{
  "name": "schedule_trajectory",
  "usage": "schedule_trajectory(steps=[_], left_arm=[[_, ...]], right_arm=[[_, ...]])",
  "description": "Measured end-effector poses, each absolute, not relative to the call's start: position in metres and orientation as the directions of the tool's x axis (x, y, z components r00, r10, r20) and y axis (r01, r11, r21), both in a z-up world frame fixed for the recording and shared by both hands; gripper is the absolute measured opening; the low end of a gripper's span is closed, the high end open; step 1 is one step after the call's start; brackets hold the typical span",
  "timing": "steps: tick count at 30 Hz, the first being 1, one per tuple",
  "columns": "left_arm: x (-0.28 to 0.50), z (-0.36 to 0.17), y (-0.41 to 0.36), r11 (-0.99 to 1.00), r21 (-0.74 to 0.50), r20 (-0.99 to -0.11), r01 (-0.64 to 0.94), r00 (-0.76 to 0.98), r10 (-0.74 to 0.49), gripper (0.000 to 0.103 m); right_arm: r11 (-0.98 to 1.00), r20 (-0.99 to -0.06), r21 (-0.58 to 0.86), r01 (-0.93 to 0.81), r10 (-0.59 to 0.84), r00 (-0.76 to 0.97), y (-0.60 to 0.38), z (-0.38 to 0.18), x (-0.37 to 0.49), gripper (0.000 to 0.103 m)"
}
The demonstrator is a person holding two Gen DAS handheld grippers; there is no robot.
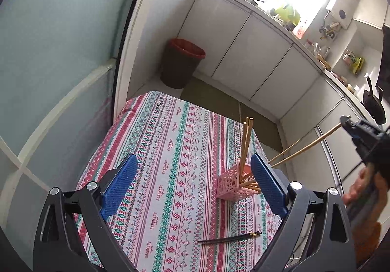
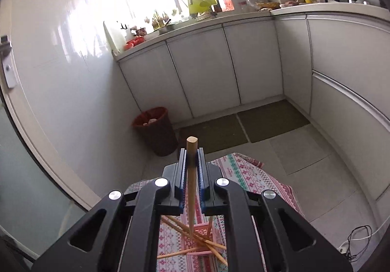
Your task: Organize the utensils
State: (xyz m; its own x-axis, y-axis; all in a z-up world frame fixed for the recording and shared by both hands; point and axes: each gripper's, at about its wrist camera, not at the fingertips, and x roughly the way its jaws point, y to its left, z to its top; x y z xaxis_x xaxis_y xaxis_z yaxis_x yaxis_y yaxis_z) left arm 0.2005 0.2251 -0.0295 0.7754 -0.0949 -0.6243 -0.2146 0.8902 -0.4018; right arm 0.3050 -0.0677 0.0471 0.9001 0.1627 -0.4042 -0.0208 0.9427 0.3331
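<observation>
Writing: the tablecloth [image 1: 170,150] carried the word "HANDMADE" printed over and over along its white stripes; no other lettering in either view could be read.
Left gripper [image 1: 195,174]: its blue fingers [image 1: 121,184] stood wide apart and held nothing, poised above the middle of the cloth.
Right gripper [image 2: 191,162]: its fingers were closed on wooden chopsticks [image 2: 191,174], gripped near the upper end with the tip rising above the fingertips; the left wrist view showed two sticks in that grip, slanting down toward the holder.
Right hand [image 1: 360,189]: seen at the right edge of the left wrist view, wrapped round the gripper handle.
Holder [image 1: 234,181]: a pink lattice box stood upright near the right edge of the table, with two chopsticks upright in it and several more leaning out at low angles.
Black chopsticks [image 1: 229,239]: a pair lay flat on the cloth, near and to the right, close to the right edge and apart from the holder.
Table edges: the far edge dropped to the floor; the left edge ran close to a frosted glass door [image 1: 48,52].
Open room: bare cloth lay left of the holder and under the left gripper.
Floor beyond: a red-rimmed bin [image 1: 181,62] stood in the far corner beside white cabinets [image 1: 243,52], well apart from the table.
</observation>
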Motion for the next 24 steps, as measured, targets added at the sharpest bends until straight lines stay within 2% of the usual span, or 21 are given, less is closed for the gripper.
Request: schedule_trajectory(steps=[4, 6, 8, 10, 15, 18, 24], left_arm=[[0.201, -0.027, 0.222, 0.894, -0.401, -0.62, -0.2, 0.778, -0.104, 0.091], [0.2, -0.026, 0.219, 0.898, -0.398, -0.615, -0.187, 0.781, -0.11, 0.091], [0.199, -0.025, 0.214, 0.904, -0.391, -0.614, -0.17, 0.781, -0.119, 0.091], [0.2, -0.025, 0.206, 0.914, -0.378, -0.62, -0.148, 0.774, -0.131, 0.091], [0.205, -0.031, 0.177, 0.942, -0.327, -0.651, -0.08, 0.742, -0.163, 0.092], [0.212, -0.043, 0.147, 0.964, -0.265, -0.693, -0.001, 0.695, -0.19, 0.094], [0.229, -0.101, 0.062, 0.966, -0.123, -0.838, 0.229, 0.497, -0.224, 0.095]], right_arm=[[0.925, -0.419, 0.379, -0.031, 0.201, 0.886, -0.068, 0.027, 0.315, 0.016], [0.915, -0.415, 0.401, -0.035, 0.215, 0.884, -0.072, 0.024, 0.311, 0.035], [0.915, -0.405, 0.402, -0.038, 0.215, 0.889, -0.076, 0.026, 0.301, 0.046], [0.909, -0.393, 0.411, -0.064, 0.241, 0.887, -0.082, 0.031, 0.288, 0.048], [0.862, -0.287, 0.481, -0.159, 0.327, 0.9, -0.113, 0.037, 0.228, 0.093], [0.838, -0.258, 0.514, -0.183, 0.355, 0.899, -0.136, 0.025, 0.194, 0.096], [0.811, -0.441, 0.58, -0.077, 0.392, 0.807, -0.193, -0.051, 0.159, 0.096]])
